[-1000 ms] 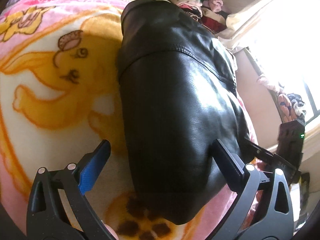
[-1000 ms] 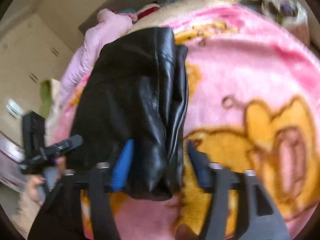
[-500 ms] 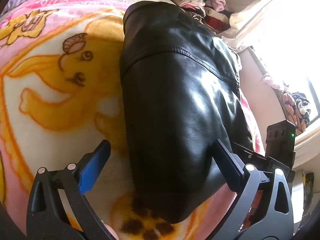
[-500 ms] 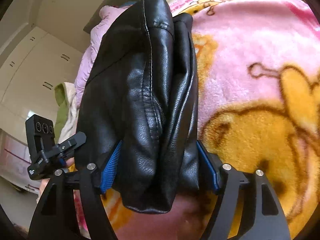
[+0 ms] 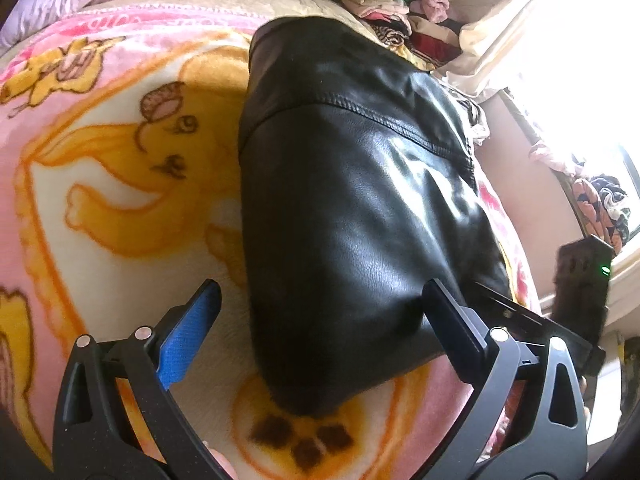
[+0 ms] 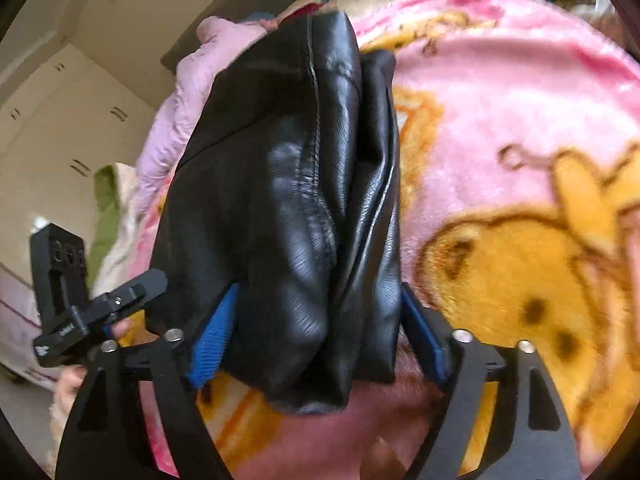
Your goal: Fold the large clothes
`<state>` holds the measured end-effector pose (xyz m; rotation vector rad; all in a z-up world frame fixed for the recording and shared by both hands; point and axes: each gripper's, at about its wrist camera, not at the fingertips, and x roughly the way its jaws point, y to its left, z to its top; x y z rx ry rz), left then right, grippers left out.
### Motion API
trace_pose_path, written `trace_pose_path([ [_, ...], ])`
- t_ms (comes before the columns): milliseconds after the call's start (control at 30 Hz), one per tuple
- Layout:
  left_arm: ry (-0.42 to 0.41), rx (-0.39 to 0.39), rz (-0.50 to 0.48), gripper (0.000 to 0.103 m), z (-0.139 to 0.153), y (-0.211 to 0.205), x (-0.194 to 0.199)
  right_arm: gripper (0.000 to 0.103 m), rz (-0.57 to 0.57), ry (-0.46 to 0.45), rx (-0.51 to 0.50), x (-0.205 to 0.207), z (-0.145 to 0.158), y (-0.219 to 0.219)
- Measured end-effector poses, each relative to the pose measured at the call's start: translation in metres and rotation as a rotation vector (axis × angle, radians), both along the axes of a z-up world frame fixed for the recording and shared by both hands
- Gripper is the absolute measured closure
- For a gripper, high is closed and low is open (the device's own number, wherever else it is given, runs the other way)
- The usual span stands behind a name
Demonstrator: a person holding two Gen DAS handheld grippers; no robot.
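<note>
Left wrist view: the left gripper (image 5: 320, 312) stands with its jaws spread wide. The folded black leather jacket (image 5: 352, 208) lies on the pink and yellow cartoon blanket (image 5: 100, 184) that covers the bed, and its near end reaches between the two fingers. The blue-padded finger (image 5: 188, 340) is clear of the leather, with blanket showing in the gap; the other finger sits right against the jacket's edge, so nothing is clamped. The right gripper (image 5: 520, 316) shows at the right edge, blurred, beside the jacket's far side. A pile of folded clothes (image 5: 392, 8) lies beyond the jacket, near the bright window (image 5: 580, 60). Compared with a second ago, this gripper's spread and its place over the jacket are nearly unchanged; the jacket has shifted only slightly in the frame.

Right wrist view: the right gripper (image 6: 316, 308) straddles the jacket's (image 6: 288, 200) thick folded end, and its jaws are opening. The leather bundle fills the gap, and both blue pads lie alongside it, no longer squeezing it inward. The left gripper (image 6: 100, 308) is visible at the left, with a fingertip of the hand holding it. Half a second ago the pads pressed deeper into the bundle; now they stand wider and the picture is slightly smeared.
</note>
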<state>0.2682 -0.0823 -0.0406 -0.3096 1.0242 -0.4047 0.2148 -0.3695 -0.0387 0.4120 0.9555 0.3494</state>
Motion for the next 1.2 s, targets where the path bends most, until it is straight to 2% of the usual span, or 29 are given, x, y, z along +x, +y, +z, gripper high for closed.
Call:
trace_pose_path([
  [67,-0.011,0.010,0.012,0.009,0.006,0.004,-0.005,0.012,-0.026,-0.059,-0.087,-0.012,0.014,0.006],
  [233,-0.054,0.046,0.026,0.009,0.019,0.009,-0.022,0.006,-0.058,-0.196,-0.219,-0.048,0.044,0.022],
  [333,-0.092,0.088,0.031,0.009,0.028,0.009,-0.036,0.005,-0.085,-0.249,-0.262,-0.065,0.056,0.031],
  [467,-0.145,0.116,0.031,0.009,0.041,0.010,-0.058,0.005,-0.111,-0.294,-0.267,-0.093,0.067,0.035],
  [533,-0.169,0.119,0.034,0.009,0.047,0.012,-0.070,0.004,-0.116,-0.314,-0.263,-0.108,0.072,0.022],
  [800,-0.265,0.156,0.018,0.009,0.061,0.010,-0.120,0.004,-0.149,-0.380,-0.295,-0.162,0.084,0.032],
  [967,-0.302,0.176,0.020,0.009,0.057,0.011,-0.148,0.004,-0.142,-0.395,-0.294,-0.188,0.079,0.043],
  [1200,-0.307,0.200,0.054,0.009,0.044,0.014,-0.177,0.004,-0.129,-0.411,-0.312,-0.216,0.067,0.050],
])
